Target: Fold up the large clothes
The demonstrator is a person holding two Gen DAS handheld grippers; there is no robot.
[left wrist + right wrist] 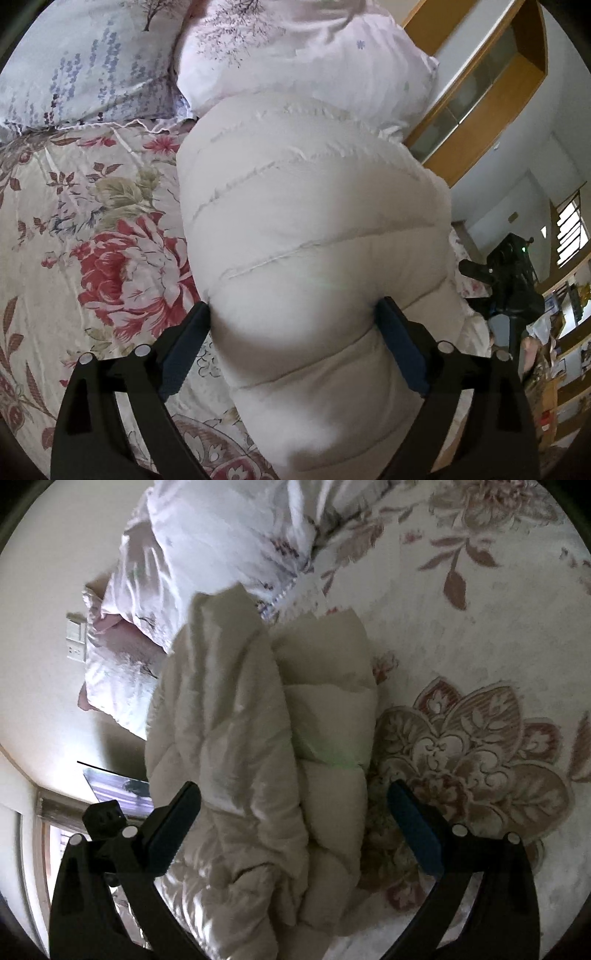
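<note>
The left hand-held gripper (291, 314) pinches a wide fold of the puffy coat (314, 221) on the bed (92, 221); the right hand-held gripper (295, 794) gapes empty over it.

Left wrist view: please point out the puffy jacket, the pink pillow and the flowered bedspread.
puffy jacket (314, 221), left wrist view, quilted middle.
pink pillow (295, 62), left wrist view, centre.
flowered bedspread (110, 240), left wrist view, red flower.
</note>
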